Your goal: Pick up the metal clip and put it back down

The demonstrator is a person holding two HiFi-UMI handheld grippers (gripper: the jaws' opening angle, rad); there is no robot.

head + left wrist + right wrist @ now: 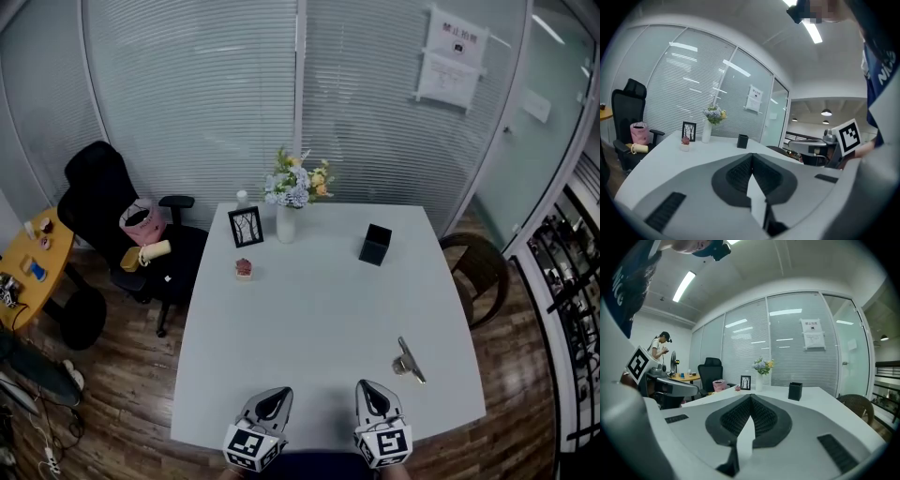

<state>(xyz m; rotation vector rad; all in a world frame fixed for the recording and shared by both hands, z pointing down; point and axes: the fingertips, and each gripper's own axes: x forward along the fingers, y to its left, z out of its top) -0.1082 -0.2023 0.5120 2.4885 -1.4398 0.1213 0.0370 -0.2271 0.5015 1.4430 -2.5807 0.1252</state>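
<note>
The metal clip [410,362] lies on the white table [309,309] near its front right, silver with a dark handle. My left gripper [275,402] and right gripper [368,395] sit side by side at the table's front edge, both shut with nothing between the jaws. The clip is a short way right of and beyond the right gripper, apart from it. In the left gripper view the jaws [752,155] meet tip to tip; in the right gripper view the jaws [751,397] also meet. The clip does not show in either gripper view.
A black pen holder [375,245], a vase of flowers [289,202], a small picture frame [246,226] and a little potted plant [244,269] stand toward the far side. A black office chair [122,234] is at the left, a wicker chair [480,272] at the right.
</note>
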